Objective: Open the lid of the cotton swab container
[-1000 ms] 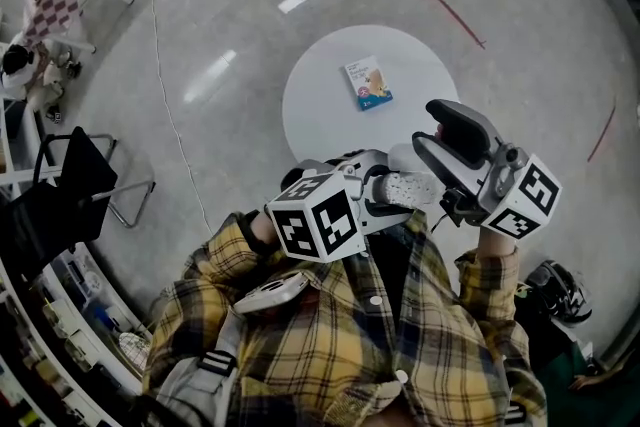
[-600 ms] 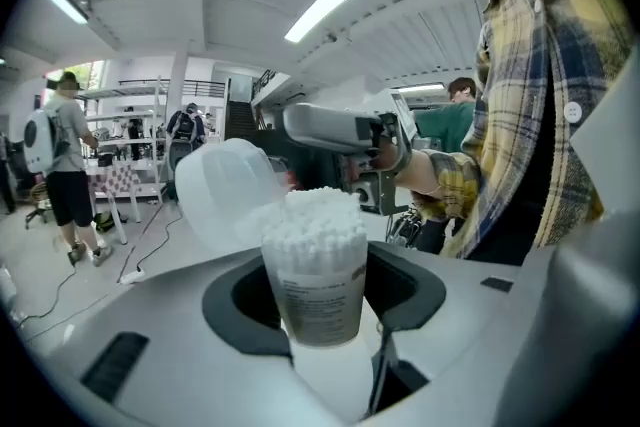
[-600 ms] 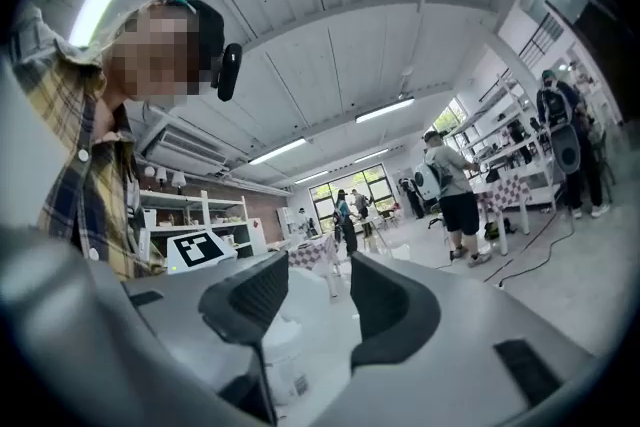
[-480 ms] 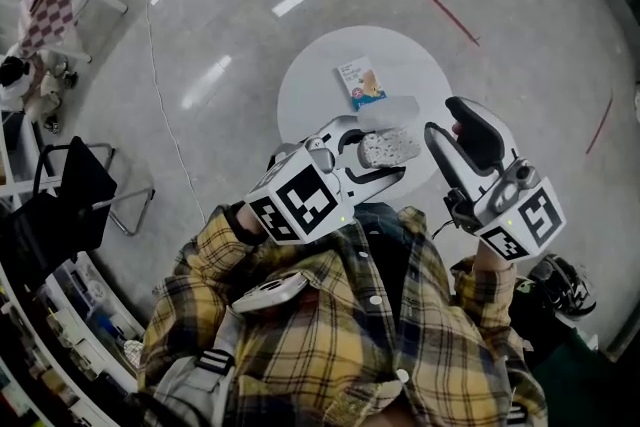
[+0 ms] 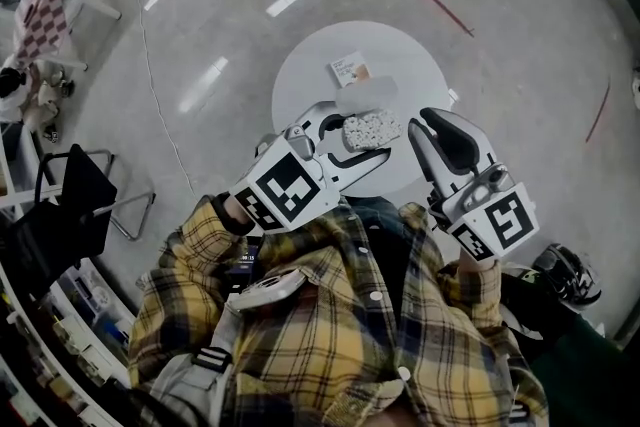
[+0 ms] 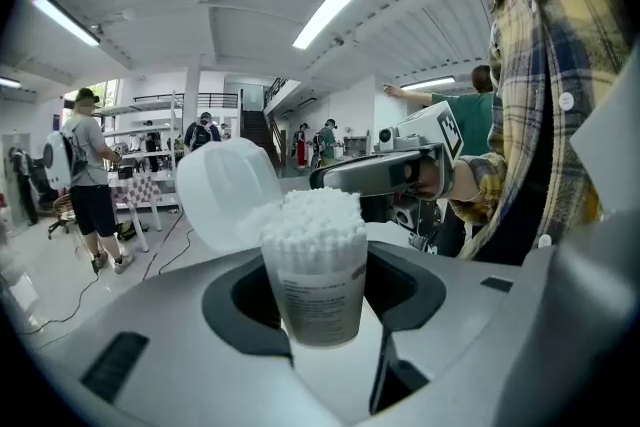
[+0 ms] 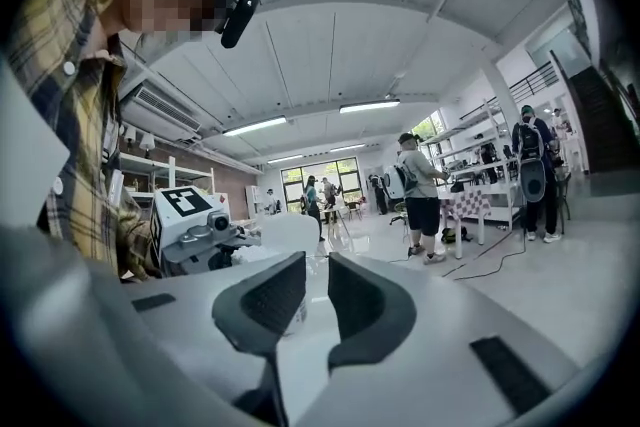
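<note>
The container [image 6: 318, 287], its lid [image 6: 225, 190] hinged back off the swabs [image 6: 312, 215], stands clamped in our left gripper [image 5: 370, 131] above the table's [image 5: 300, 80] near edge, steadied, we judge, for opening, while our right gripper [image 7: 308, 295], also by that edge, has just been narrowing its empty jaws.

Round white table [image 5: 300, 80] sat on the grey floor [image 5: 520, 65], partly under the left gripper [image 5: 368, 128] fingers. One small packet [image 5: 349, 68] lay flat on it, just beyond those fingertips.
</note>
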Motion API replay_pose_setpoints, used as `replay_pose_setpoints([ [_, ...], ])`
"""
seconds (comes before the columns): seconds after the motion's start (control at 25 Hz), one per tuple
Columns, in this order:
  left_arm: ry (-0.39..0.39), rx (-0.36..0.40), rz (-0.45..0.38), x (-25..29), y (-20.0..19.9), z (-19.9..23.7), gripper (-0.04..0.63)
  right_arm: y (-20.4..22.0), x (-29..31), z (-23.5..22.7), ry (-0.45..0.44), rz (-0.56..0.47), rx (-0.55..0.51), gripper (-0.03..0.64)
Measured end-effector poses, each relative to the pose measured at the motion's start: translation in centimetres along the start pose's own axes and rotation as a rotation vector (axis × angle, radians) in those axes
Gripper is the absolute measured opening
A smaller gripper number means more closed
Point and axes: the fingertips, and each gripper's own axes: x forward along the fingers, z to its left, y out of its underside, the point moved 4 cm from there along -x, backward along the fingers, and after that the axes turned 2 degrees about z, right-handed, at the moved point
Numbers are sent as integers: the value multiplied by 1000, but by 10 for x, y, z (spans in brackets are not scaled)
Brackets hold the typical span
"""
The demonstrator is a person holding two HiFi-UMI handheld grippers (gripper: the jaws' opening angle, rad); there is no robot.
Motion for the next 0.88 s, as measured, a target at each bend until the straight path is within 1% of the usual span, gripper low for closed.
replay_pose_setpoints([
  [0.16,9,4,-7,2,0,-3,221,10,-5,-1,38,3,12,51],
  [0.4,23,28,6,7,1,-5,221,24,-7,-3,51,16,29,18],
  [0.88,52,49,23,14,4,-17,221,27,-14,-4,43,8,49,17],
])
